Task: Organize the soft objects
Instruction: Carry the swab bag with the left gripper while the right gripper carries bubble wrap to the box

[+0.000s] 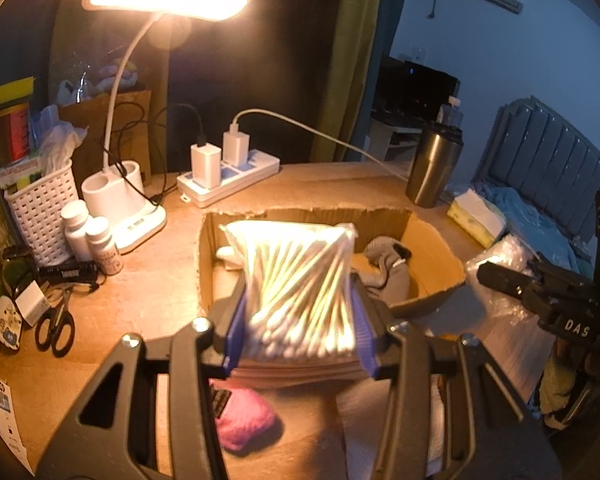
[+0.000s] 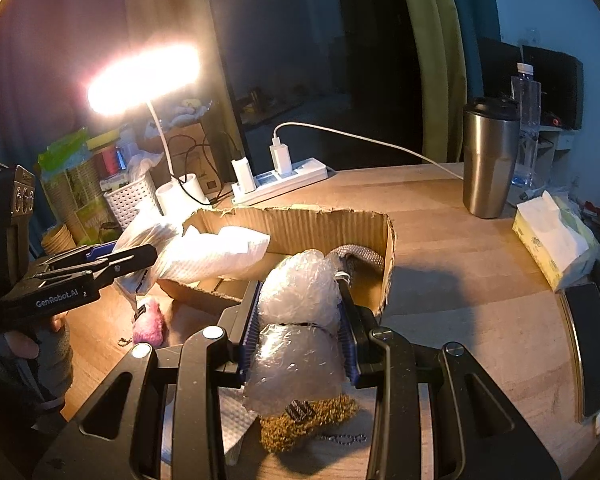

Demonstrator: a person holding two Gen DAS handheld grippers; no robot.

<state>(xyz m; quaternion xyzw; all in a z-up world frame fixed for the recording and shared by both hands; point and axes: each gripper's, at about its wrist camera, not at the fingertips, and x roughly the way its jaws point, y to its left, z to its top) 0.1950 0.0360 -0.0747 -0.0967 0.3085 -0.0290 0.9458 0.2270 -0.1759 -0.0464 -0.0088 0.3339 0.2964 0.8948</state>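
My left gripper pinches the light, slippery cotton-swab bag mid-body, my right gripper squeezes springy bubble wrap.

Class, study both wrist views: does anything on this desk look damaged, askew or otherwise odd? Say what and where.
The cardboard box at the desk's centre looks damaged: its top edges are ragged and torn, as if the flaps were ripped off. Also, the white charger cable hangs in the air from the power strip, passing the steel tumbler.
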